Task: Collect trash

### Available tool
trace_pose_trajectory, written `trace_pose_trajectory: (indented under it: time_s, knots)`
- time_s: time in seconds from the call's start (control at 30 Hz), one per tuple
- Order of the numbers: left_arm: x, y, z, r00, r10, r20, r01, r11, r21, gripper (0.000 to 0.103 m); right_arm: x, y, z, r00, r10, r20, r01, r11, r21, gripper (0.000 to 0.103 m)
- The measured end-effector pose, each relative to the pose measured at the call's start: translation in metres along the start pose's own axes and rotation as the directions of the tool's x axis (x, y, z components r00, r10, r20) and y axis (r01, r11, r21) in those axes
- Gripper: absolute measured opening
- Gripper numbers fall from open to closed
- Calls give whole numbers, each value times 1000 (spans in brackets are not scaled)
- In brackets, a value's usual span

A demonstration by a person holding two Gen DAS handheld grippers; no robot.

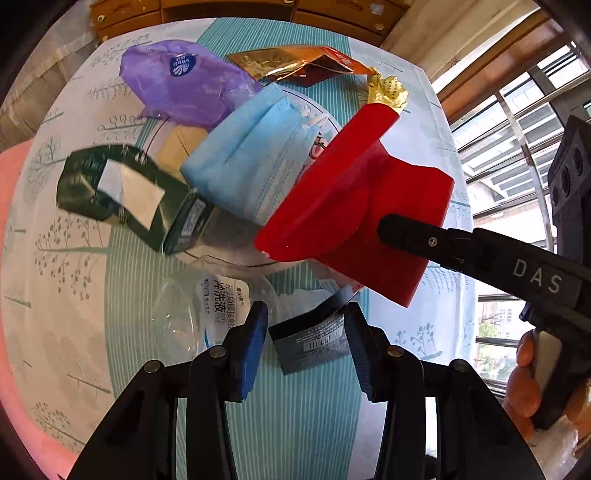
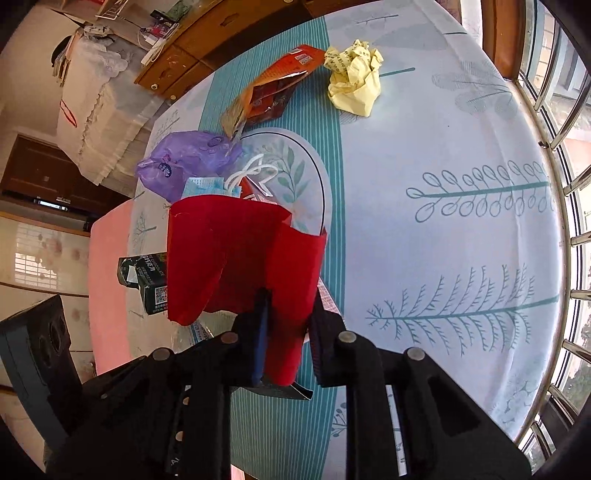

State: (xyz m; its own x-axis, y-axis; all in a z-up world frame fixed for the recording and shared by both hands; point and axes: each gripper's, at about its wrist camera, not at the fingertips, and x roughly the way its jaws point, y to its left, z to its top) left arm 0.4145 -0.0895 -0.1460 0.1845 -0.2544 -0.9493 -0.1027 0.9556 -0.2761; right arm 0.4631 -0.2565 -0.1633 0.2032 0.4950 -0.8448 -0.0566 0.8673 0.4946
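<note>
My right gripper is shut on the lower edge of a red paper sheet, which hangs curled above the trash pile. In the left wrist view the same red paper sheet is pinched by the right gripper. My left gripper points down with its jaws apart around a dark packet with a barcode. A gap shows beside the left blue pad. A blue face mask, a purple wrapper, a dark green carton and a clear labelled bottle lie heaped on a plate.
A crumpled yellow paper ball and an orange foil packet lie at the far side of the patterned tablecloth. Window railings run along the right, wooden drawers along the back. A hand holds the right gripper's handle.
</note>
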Motion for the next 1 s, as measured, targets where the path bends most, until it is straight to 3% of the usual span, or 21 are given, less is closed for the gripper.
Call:
trace_pose_trajectory:
  time_s: [0.33, 0.6, 0.8, 1.0]
  knots:
    - [-2, 3, -25, 998, -60, 22, 60, 998, -8, 44, -8, -16, -21, 1000, -1, -9, 1, 1000, 7, 16]
    - [23, 6, -37, 994, -90, -54, 89, 996, -28, 44, -10, -29, -34, 1000, -12, -22, 12, 1000, 21, 16]
    - [39, 0, -32, 994, -95, -53, 93, 995, -25, 44, -7, -38, -44, 999, -24, -36, 25, 999, 32, 15]
    - [56, -19, -28, 993, -86, -78, 92, 993, 75, 45, -7, -46, -54, 999, -33, -42, 34, 999, 42, 15]
